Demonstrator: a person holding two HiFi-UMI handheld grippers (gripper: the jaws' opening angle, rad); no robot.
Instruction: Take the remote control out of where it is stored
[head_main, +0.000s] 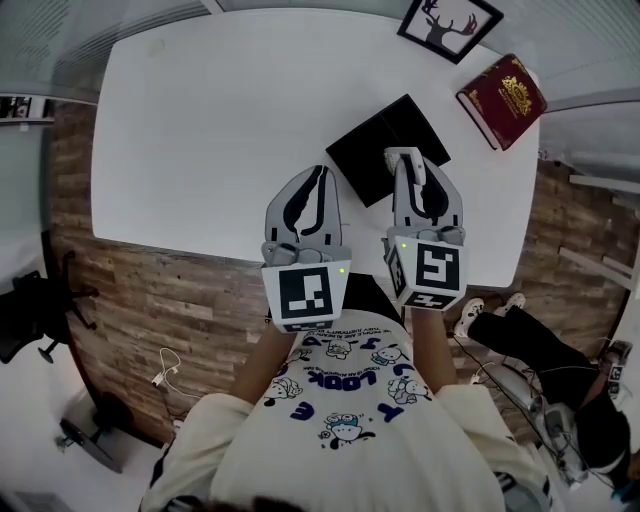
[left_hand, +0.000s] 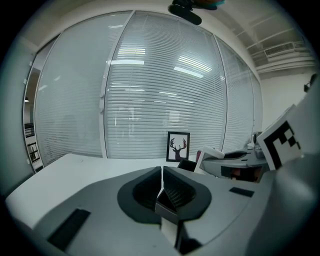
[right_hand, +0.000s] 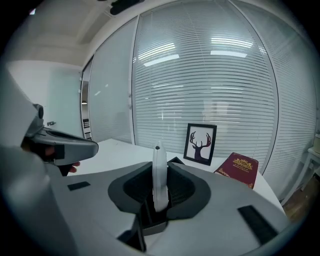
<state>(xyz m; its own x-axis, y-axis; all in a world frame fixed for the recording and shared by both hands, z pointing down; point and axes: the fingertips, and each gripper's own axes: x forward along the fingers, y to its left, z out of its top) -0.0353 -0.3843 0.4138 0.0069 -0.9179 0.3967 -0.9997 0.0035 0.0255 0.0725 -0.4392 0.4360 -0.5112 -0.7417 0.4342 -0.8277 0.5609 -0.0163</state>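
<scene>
The white remote control (right_hand: 159, 172) is slim and stands on edge between the jaws of my right gripper (right_hand: 159, 192), which is shut on it. In the head view its tip (head_main: 400, 154) pokes out of the right gripper (head_main: 408, 172) above the near edge of an open, flat black case (head_main: 375, 150) on the white table (head_main: 220, 120). My left gripper (head_main: 318, 175) hovers just left of the case with its jaws pressed together and nothing between them, as the left gripper view (left_hand: 162, 176) confirms.
A dark red book (head_main: 502, 100) lies at the table's far right corner. A framed deer picture (head_main: 449, 25) stands at the back edge by the window blinds. The table's front edge runs just under both grippers, with wood floor below.
</scene>
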